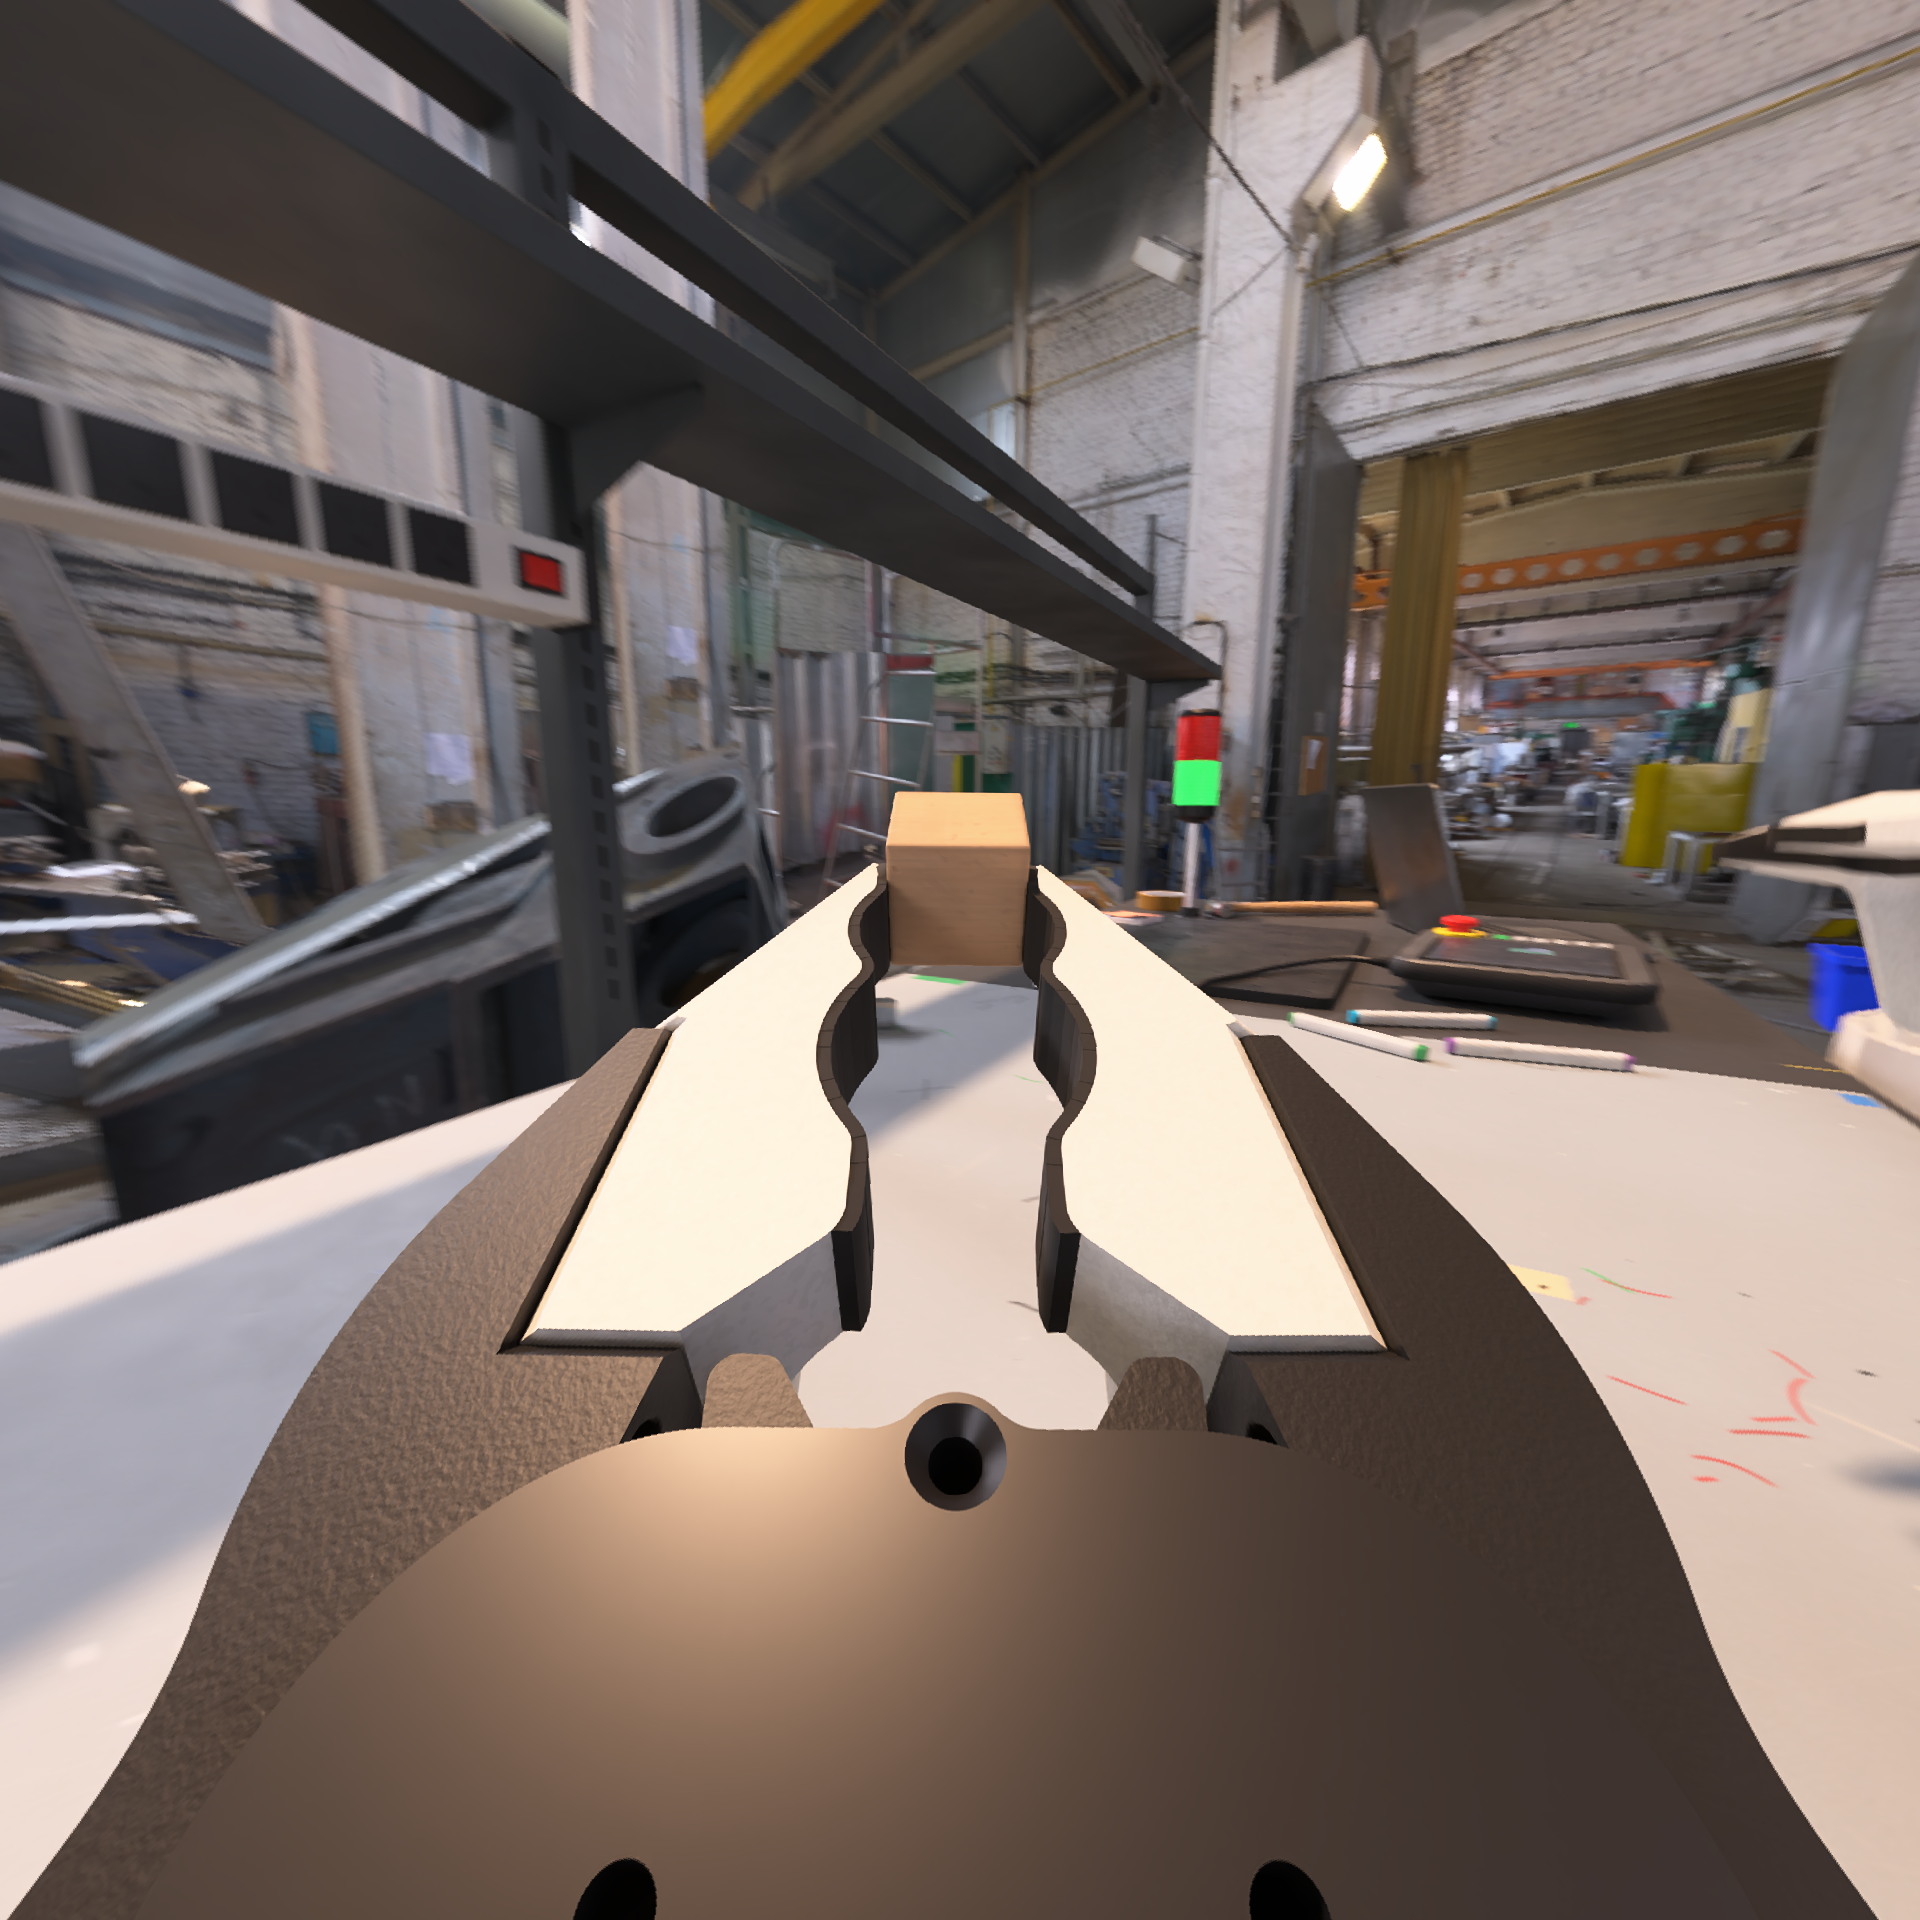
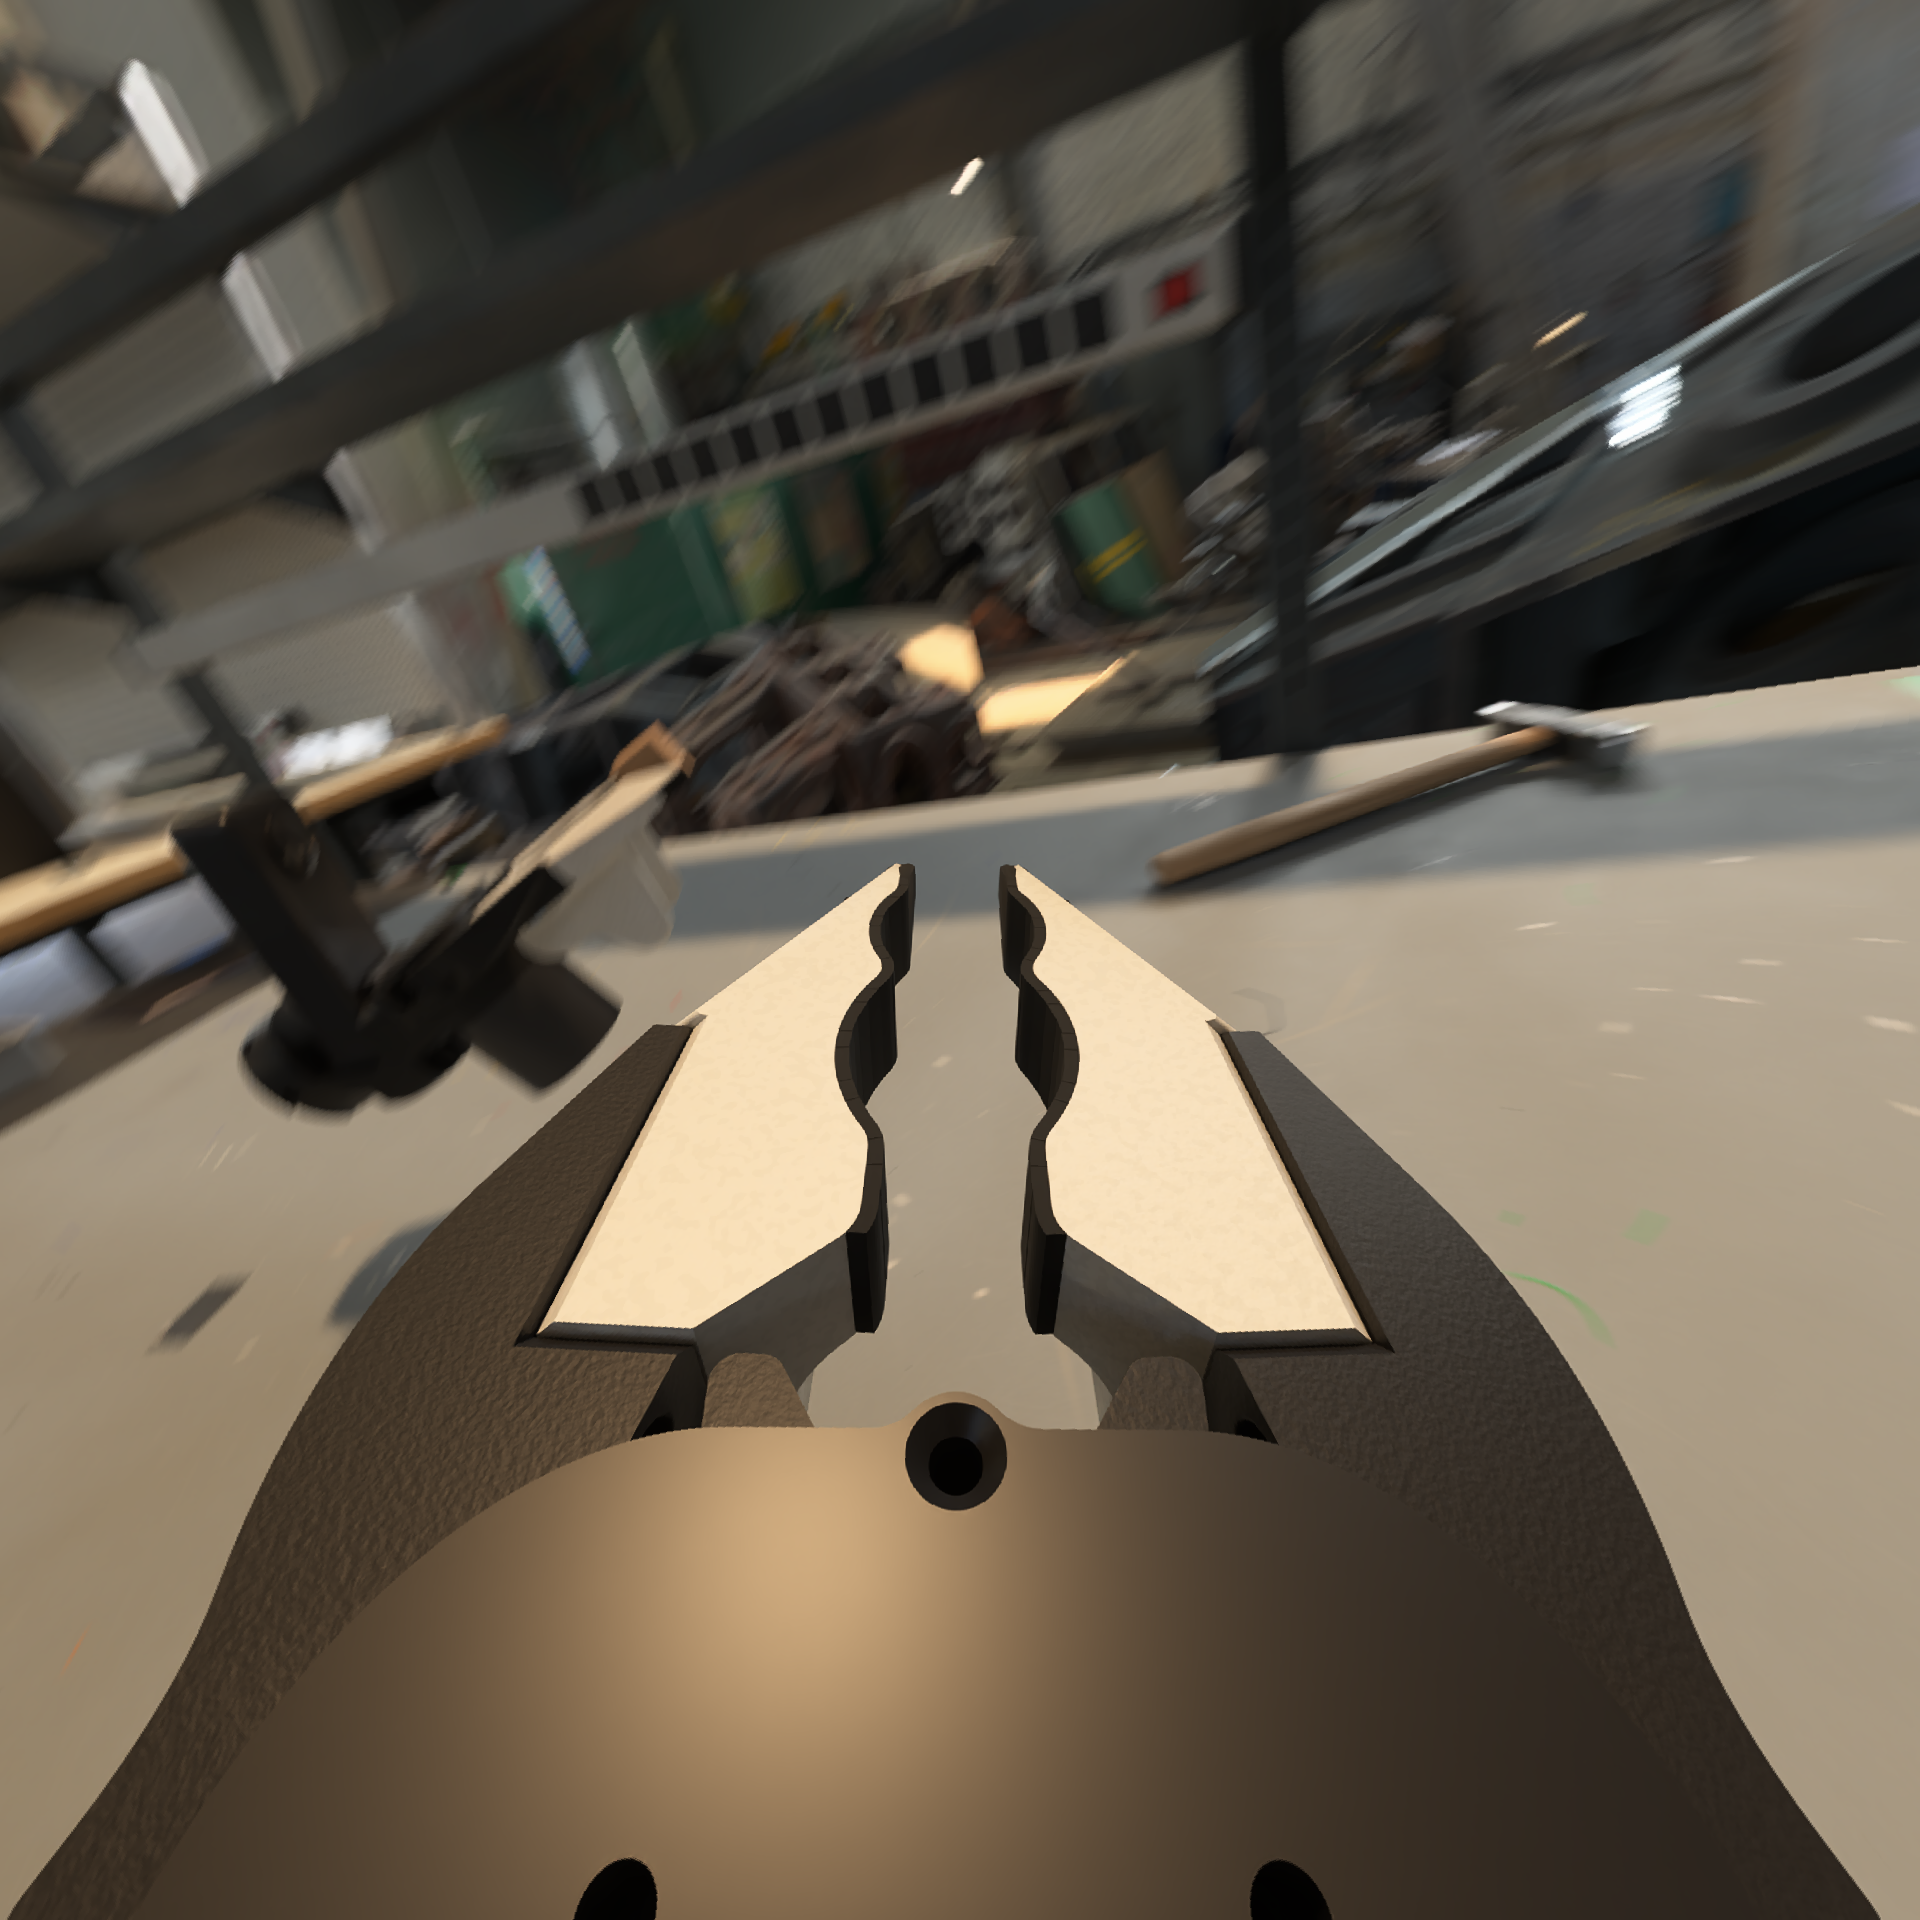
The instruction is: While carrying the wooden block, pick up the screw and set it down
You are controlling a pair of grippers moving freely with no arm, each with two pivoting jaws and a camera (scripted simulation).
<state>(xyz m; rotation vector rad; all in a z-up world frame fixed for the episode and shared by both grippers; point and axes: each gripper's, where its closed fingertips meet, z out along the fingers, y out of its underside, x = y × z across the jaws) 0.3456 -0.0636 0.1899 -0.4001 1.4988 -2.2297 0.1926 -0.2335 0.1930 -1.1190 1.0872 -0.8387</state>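
**Block held aloft over a workshop surface**

A pale grey surface (image 1: 1558,1195) sits in a brick factory hall, under a dark shelf (image 1: 644,343) with a socket strip (image 1: 312,520). Three markers (image 1: 1455,1039), a pendant controller (image 1: 1527,961), a signal lamp (image 1: 1197,769) and a hammer (image 2: 1392,795) lie or stand farther off. The left hand-held gripper (image 1: 957,894) is clenched on the wooden block (image 1: 957,878), pinched at its fingertips above the surface. The right hand-held gripper (image 2: 957,894) has its jaws slightly parted, holding nothing. The screw is not visible in either view. No writing is readable.
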